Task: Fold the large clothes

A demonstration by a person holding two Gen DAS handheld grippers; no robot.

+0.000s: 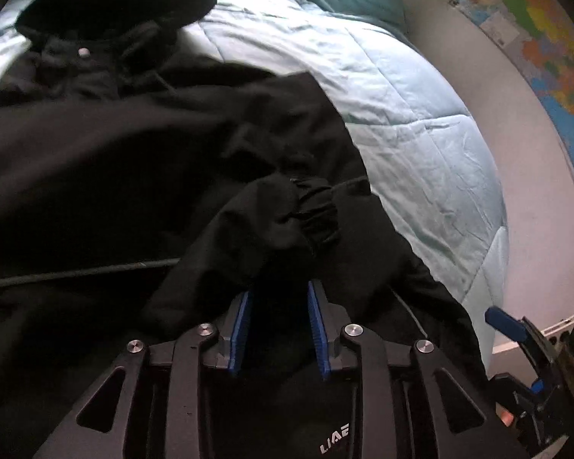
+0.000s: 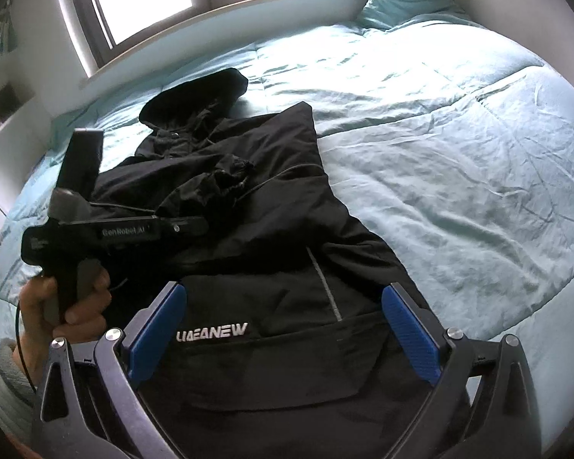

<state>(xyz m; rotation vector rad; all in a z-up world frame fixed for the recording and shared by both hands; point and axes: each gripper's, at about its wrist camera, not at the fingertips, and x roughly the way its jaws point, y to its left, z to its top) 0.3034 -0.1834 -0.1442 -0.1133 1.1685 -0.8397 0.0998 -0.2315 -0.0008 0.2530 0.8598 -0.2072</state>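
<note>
A black hooded jacket (image 2: 287,229) lies flat on the bed, its hood (image 2: 199,99) toward the window and a white logo near the hem. One sleeve (image 1: 271,222) is folded across the chest, with its gathered cuff (image 2: 231,170) on top. My left gripper (image 1: 280,290) points down at this sleeve, jaws slightly apart; sleeve cloth lies at the tips and the pads do not press it. In the right wrist view the left gripper (image 2: 195,225) hovers over the jacket's left side, held by a hand (image 2: 76,302). My right gripper (image 2: 283,288) stands wide open above the hem, holding nothing.
A light blue quilt (image 2: 459,160) covers the bed, with bare quilt to the jacket's right. A teal pillow (image 2: 401,4) lies at the head, under the window (image 2: 153,0). A shelf (image 2: 4,88) stands on the left. A map (image 1: 535,57) hangs on the wall.
</note>
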